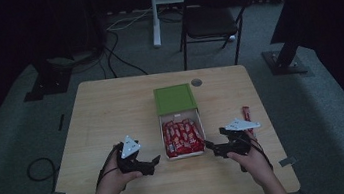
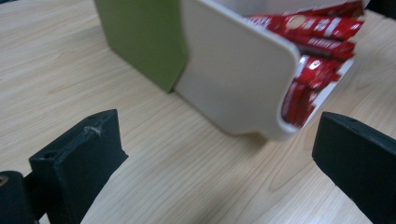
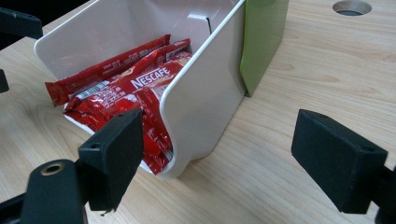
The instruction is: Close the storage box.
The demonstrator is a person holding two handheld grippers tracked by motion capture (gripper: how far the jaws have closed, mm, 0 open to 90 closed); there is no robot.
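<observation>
Sachets (image 3: pixel 140 88) of Nescafé instant coffee, red foil, lie heaped in a white drawer tray (image 1: pixel 202 128) pulled out toward us from a green sleeve box (image 1: pixel 175 98) at mid-table. In the high view the tray sits between our two grippers, near the front edge of the wooden table (image 1: pixel 106 110).

Handling, as we judge it: each sachet is light, thin and limp, with a glossy film that will likely slip under hard jaws. A flat pinch across one end seam should hold better than squeezing the powder-filled middle (which would bulge away). The sachets overlap, so lifting one may drag its neighbours. The tray looks like stiff, smooth plastic with a rounded front lip; its side wall (image 3: pixel 205 93) offers a firm place to brace, though the whole box probably slides easily on the wood.

Left gripper (image 1: pixel 149 164) hovers just beside the tray's left front corner, jaws wide, nothing between them. Right gripper (image 1: pixel 211 147) sits at the right front corner, jaws likewise spread and empty; in its own view one jaw overlaps the sachets at the tray mouth, and we cannot tell whether it touches them.

One stray sachet (image 1: pixel 247 113) lies on the table to the right, beyond the right gripper. A cable hole (image 1: pixel 196 82) sits just past the green box.
</observation>
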